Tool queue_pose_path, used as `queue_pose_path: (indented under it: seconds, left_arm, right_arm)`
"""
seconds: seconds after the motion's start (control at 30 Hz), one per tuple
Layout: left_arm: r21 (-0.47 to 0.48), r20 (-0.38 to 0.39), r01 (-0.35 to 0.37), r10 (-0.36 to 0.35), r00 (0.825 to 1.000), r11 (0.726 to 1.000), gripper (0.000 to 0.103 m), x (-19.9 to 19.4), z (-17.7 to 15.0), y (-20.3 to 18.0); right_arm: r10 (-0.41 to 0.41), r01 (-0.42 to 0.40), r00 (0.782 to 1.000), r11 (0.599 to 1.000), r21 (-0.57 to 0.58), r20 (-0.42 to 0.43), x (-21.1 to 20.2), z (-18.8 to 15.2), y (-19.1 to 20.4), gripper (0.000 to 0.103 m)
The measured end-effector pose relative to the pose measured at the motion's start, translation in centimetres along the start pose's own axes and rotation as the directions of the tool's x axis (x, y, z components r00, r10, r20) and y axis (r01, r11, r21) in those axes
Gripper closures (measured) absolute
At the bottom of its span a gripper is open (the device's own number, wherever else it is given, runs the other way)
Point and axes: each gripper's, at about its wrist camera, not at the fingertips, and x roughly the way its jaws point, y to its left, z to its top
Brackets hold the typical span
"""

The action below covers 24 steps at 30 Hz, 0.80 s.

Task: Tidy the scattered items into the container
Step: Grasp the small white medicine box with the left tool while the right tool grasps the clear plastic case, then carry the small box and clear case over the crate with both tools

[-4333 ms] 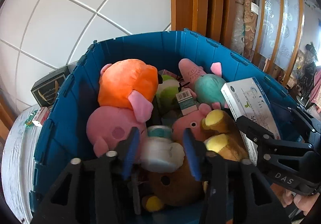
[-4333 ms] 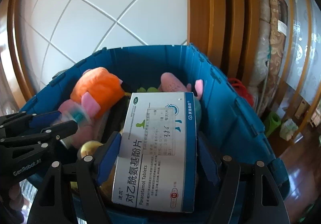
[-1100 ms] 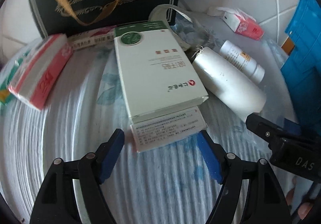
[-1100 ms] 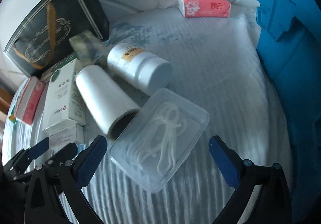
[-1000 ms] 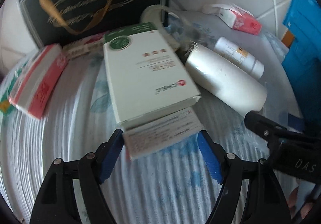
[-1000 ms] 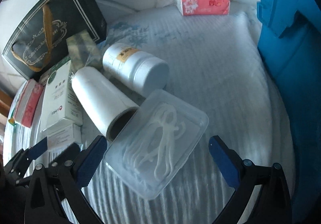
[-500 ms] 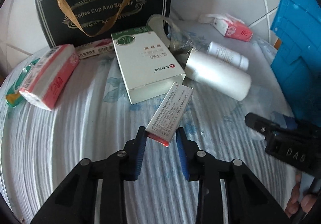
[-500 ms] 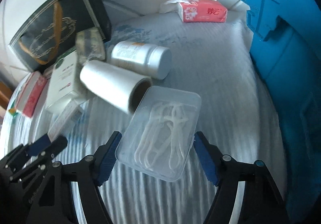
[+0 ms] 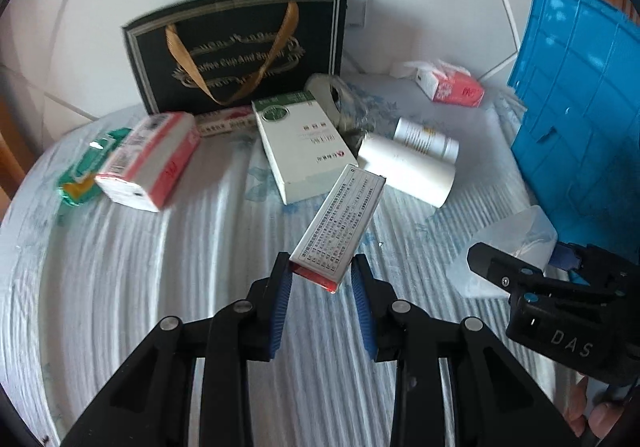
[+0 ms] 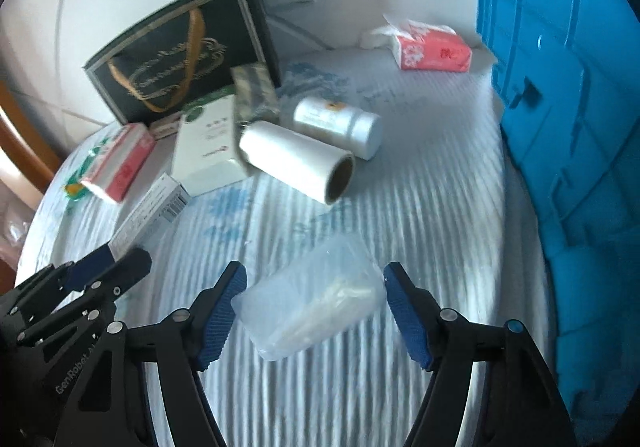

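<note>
My left gripper [image 9: 320, 271] is shut on the near end of a small white medicine box [image 9: 340, 227] with fine print and a red end, which hangs tilted above the striped bedspread [image 9: 160, 287]. The jaws of my right gripper [image 10: 315, 275] are closing, and a clear plastic box of white picks [image 10: 316, 299] sits between the blue pads, touching both and off the cloth. The blue container [image 9: 580, 107] stands at the right; only its outer wall [image 10: 580, 87] shows. In the right wrist view the left gripper [image 10: 108, 263] appears at lower left with the small box [image 10: 152, 207].
On the bedspread lie a green-and-white carton [image 9: 304, 143], a white roll [image 9: 404, 167], a white bottle [image 9: 426, 139], a red tissue pack [image 9: 452, 85], a red-and-white pack [image 9: 148, 163] and a green packet [image 9: 80, 175]. A black gift bag [image 9: 236, 47] leans on the tiled wall.
Both grippers closed from wide open, the left on the small box, the right around the clear box. Both have risen and pulled back with their boxes; the table items look farther away.
</note>
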Motion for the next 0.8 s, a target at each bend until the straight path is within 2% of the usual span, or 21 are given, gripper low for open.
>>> queue_pose_path:
  seconds: [0.27,0.47,0.6,0.8]
  left_arm:
    - [-0.017,0.058,0.004,-0.003,0.998,1.0,0.073,-5.3,-0.7,0.5]
    - [-0.013,0.17,0.012,-0.01,0.985,1.0,0.073,-11.8,-0.4,0.4]
    - [-0.005,0.244,0.029,-0.027,0.969,1.0,0.073,-16.8,-0.8,0.2]
    - [0.035,0.329,0.085,-0.092,0.94,0.996,0.073,-23.3,-1.5,-1.8]
  right_arm:
    - [0.016,-0.014,0.999,0.999,-0.051,0.036,-4.4,-0.9,2.1,0.033]
    - [0.032,-0.018,0.989,0.995,-0.098,0.145,-10.7,-0.3,4.4,0.033]
    - [0.035,-0.005,0.973,0.992,-0.129,0.23,-16.3,-0.6,5.8,0.033]
    - [0.021,0.033,0.934,0.989,-0.145,0.357,-25.7,-1.4,7.2,0.033]
